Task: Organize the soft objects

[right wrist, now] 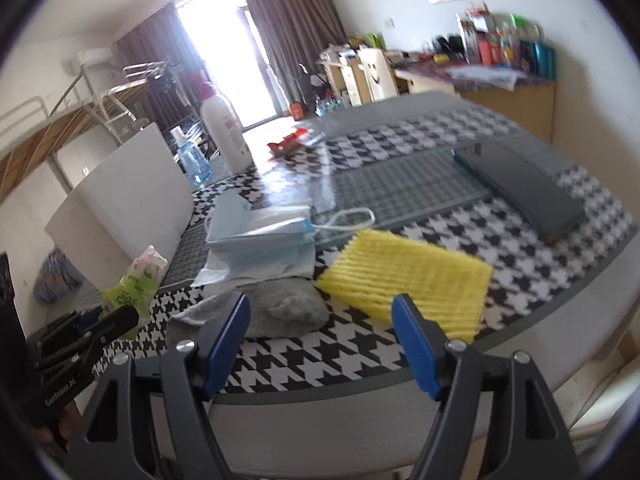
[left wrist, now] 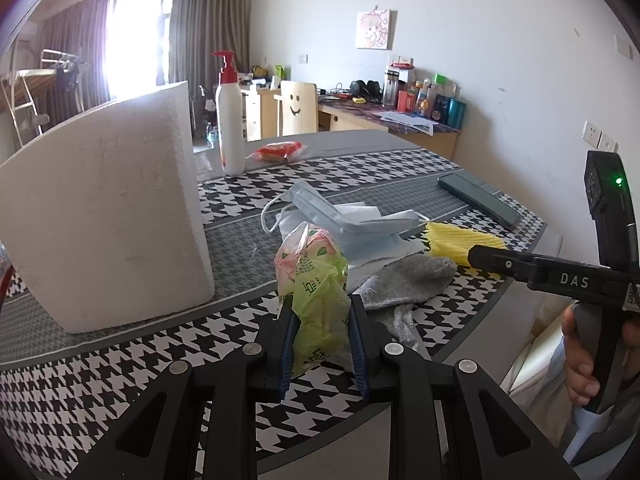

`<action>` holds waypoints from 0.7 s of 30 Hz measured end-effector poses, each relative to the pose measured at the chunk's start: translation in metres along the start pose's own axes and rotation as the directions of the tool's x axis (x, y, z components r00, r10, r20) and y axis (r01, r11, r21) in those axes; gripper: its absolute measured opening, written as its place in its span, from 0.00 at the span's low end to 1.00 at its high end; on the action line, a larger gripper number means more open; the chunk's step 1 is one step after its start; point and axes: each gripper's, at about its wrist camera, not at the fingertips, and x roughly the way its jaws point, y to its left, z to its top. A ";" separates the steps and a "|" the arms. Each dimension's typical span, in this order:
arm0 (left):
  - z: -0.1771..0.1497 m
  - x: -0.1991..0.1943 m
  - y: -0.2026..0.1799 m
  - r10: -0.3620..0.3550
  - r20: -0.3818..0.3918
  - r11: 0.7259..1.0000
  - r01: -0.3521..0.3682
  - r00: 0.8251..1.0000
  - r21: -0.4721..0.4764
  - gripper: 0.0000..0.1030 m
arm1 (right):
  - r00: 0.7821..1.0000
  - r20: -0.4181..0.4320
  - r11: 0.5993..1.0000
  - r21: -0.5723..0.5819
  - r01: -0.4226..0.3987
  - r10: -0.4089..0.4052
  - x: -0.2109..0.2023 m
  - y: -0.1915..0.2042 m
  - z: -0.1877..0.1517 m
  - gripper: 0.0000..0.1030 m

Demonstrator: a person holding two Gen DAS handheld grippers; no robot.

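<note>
My left gripper (left wrist: 322, 308) is shut on a green and pink plastic tissue pack (left wrist: 316, 292), which stands upright between the pads; it also shows in the right wrist view (right wrist: 134, 284). Behind it lie a grey sock (left wrist: 404, 280), blue face masks (left wrist: 352, 216) on white tissue, and a yellow ribbed sponge (left wrist: 460, 246). My right gripper (right wrist: 320, 316) is open and empty above the table's near edge, with the grey sock (right wrist: 288, 308) and yellow sponge (right wrist: 408, 280) just ahead. The masks (right wrist: 260, 236) lie beyond.
A white foam box (left wrist: 104, 208) stands at the left. A white pump bottle (left wrist: 230, 120), a red snack packet (left wrist: 280, 150) and a dark phone (left wrist: 478, 200) lie on the houndstooth tablecloth (left wrist: 120, 360). A blue spray bottle (right wrist: 194, 160) stands behind the box.
</note>
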 end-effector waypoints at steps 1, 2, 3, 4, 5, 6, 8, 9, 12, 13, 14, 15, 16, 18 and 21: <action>0.001 0.000 0.000 -0.001 0.000 1.000 0.001 1.000 0.000 0.25 | 1.000 -0.007 1.000 0.011 -0.002 0.002 0.002 -0.003 0.000 0.75; 0.000 0.001 0.001 0.000 0.000 1.000 0.000 1.000 -0.001 0.25 | 1.000 -0.009 1.000 0.015 0.003 -0.003 0.002 -0.005 -0.001 0.75; 0.000 0.002 0.001 0.000 -0.001 1.000 0.000 1.000 -0.002 0.25 | 1.000 0.002 1.000 0.013 0.013 -0.013 0.000 -0.007 -0.002 0.75; 0.000 0.003 0.001 -0.001 -0.003 1.000 0.001 1.000 -0.004 0.25 | 1.000 0.011 1.000 0.003 0.022 -0.022 -0.002 -0.007 -0.002 0.75; -0.001 0.003 0.001 -0.003 -0.004 1.000 0.003 1.000 -0.004 0.25 | 0.999 0.014 1.000 -0.005 0.030 -0.030 -0.002 -0.008 -0.001 0.75; -0.001 0.004 0.001 -0.005 -0.004 1.000 0.005 1.000 -0.004 0.25 | 0.999 0.018 0.999 -0.013 0.048 -0.048 -0.003 -0.008 0.000 0.75; -0.001 0.005 0.001 -0.009 -0.005 1.000 0.009 1.000 -0.008 0.25 | 0.996 0.019 0.995 -0.045 0.086 -0.085 -0.001 -0.007 0.001 0.75; -0.002 0.005 0.002 -0.010 -0.005 1.000 0.010 1.000 -0.009 0.25 | 0.995 0.012 0.992 -0.068 0.103 -0.103 0.001 -0.005 0.000 0.75; -0.002 0.004 0.002 -0.011 -0.005 1.000 0.011 1.000 -0.009 0.25 | 0.988 0.017 0.981 -0.113 0.157 -0.156 0.008 -0.002 -0.002 0.71; -0.002 0.004 0.002 -0.011 -0.006 1.000 0.011 1.000 -0.009 0.25 | 0.987 0.014 0.979 -0.118 0.164 -0.163 0.010 -0.003 -0.002 0.65; -0.002 0.005 0.003 -0.011 -0.005 1.000 0.011 1.000 -0.011 0.25 | 0.987 0.005 0.979 -0.121 0.162 -0.163 0.013 -0.003 -0.002 0.64; -0.002 0.004 0.002 -0.010 -0.005 1.000 0.010 1.000 -0.009 0.25 | 0.987 -0.011 0.981 -0.115 0.157 -0.159 0.017 -0.006 -0.002 0.60; -0.003 0.004 0.002 -0.011 -0.004 1.000 0.011 1.000 -0.009 0.25 | 0.986 -0.018 0.981 -0.112 0.161 -0.164 0.019 -0.007 -0.001 0.58; -0.003 0.004 0.003 -0.011 -0.004 1.000 0.011 1.000 -0.010 0.25 | 0.983 -0.017 0.977 -0.117 0.179 -0.182 0.022 -0.009 0.000 0.57; -0.003 0.003 0.003 -0.015 -0.001 1.000 0.015 1.000 -0.011 0.25 | 0.979 -0.026 0.969 -0.150 0.194 -0.200 0.024 -0.006 0.001 0.57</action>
